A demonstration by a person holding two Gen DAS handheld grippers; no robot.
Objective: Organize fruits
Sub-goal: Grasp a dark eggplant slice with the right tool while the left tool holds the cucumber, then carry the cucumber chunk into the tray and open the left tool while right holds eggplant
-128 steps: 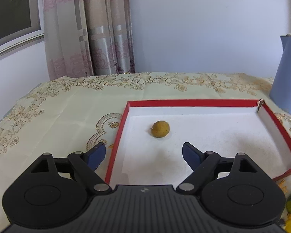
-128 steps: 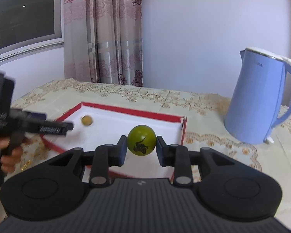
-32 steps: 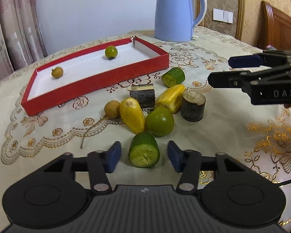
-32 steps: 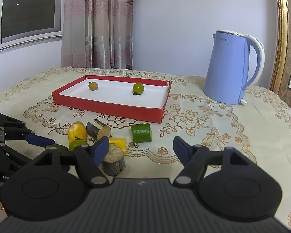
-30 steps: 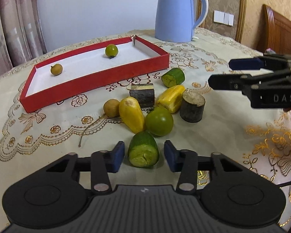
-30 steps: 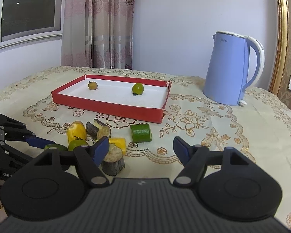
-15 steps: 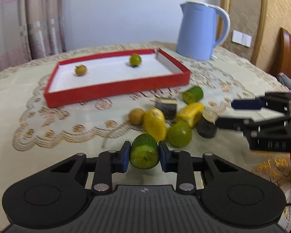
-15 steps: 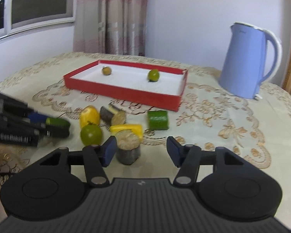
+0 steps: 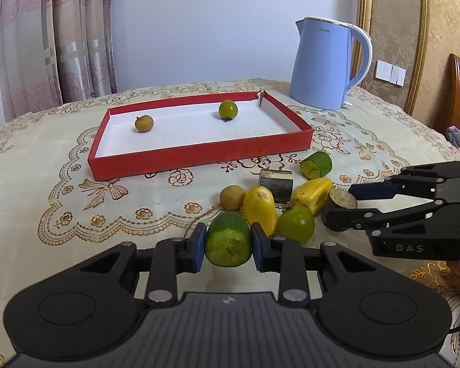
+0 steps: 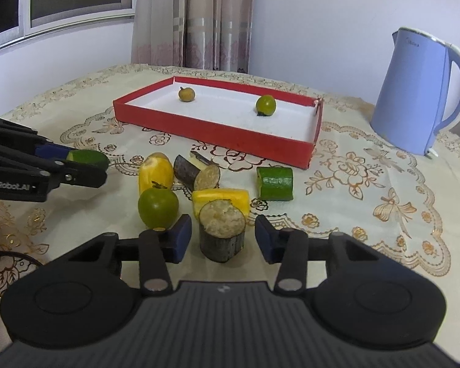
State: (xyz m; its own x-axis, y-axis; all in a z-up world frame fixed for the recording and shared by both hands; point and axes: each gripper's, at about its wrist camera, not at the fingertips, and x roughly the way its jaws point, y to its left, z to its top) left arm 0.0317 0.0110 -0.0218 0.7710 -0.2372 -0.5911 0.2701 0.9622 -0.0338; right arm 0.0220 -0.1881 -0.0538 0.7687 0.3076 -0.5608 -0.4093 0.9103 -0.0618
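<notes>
Left wrist view: left gripper [image 9: 228, 243] clamped on a cut green cucumber piece [image 9: 228, 239], with yellow pieces, a green round fruit [image 9: 296, 224] and a small brown fruit [image 9: 232, 197] just beyond on the tablecloth [image 9: 46, 159], and a red tray [image 9: 199, 153] farther back holding two small fruits. Right wrist view: right gripper [image 10: 223, 237] spread open around a dark eggplant chunk [image 10: 222, 230] standing upright on the cloth, pads [image 10: 181, 237] not touching it, blue kettle [image 10: 420, 92] at far right.
</notes>
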